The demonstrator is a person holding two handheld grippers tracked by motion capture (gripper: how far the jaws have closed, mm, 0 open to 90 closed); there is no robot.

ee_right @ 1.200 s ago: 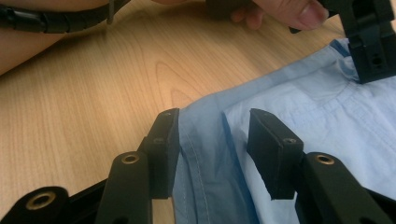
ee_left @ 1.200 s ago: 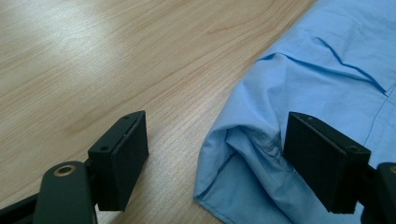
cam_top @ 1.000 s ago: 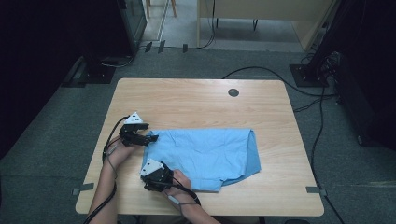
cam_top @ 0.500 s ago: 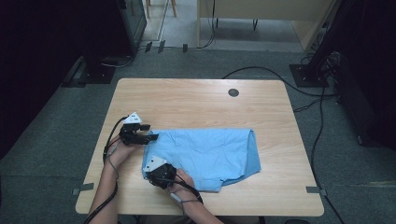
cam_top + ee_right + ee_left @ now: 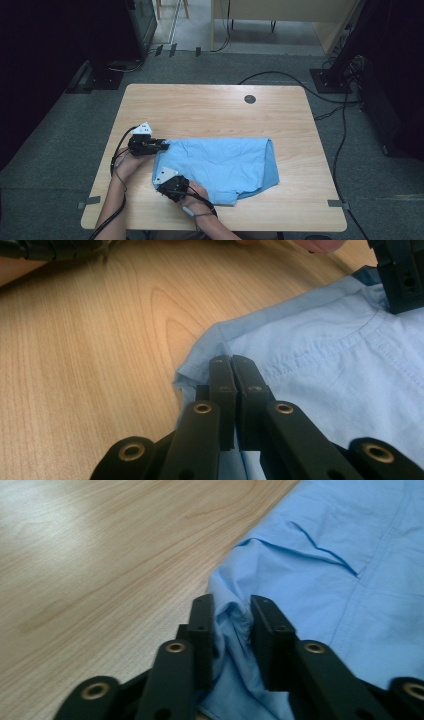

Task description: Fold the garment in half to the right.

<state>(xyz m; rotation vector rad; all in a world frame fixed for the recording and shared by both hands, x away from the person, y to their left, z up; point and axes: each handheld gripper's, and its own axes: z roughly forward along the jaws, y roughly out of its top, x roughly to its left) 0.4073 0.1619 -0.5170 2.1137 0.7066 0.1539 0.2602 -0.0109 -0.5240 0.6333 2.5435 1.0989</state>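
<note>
Light wooden table, folded blue shirt lying flat near its front-left edge

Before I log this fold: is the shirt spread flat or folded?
Folded: the shirt lies as a compact rectangle, its right edge doubled over.

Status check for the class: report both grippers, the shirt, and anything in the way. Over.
Left gripper just closed on shirt edge. Right gripper just closed on near corner. Shirt flat on table. Nothing in the way.

- No text, label, brand, number or sign can be read in any view.
- The pale blue cloth garment carries no readable print.
</note>
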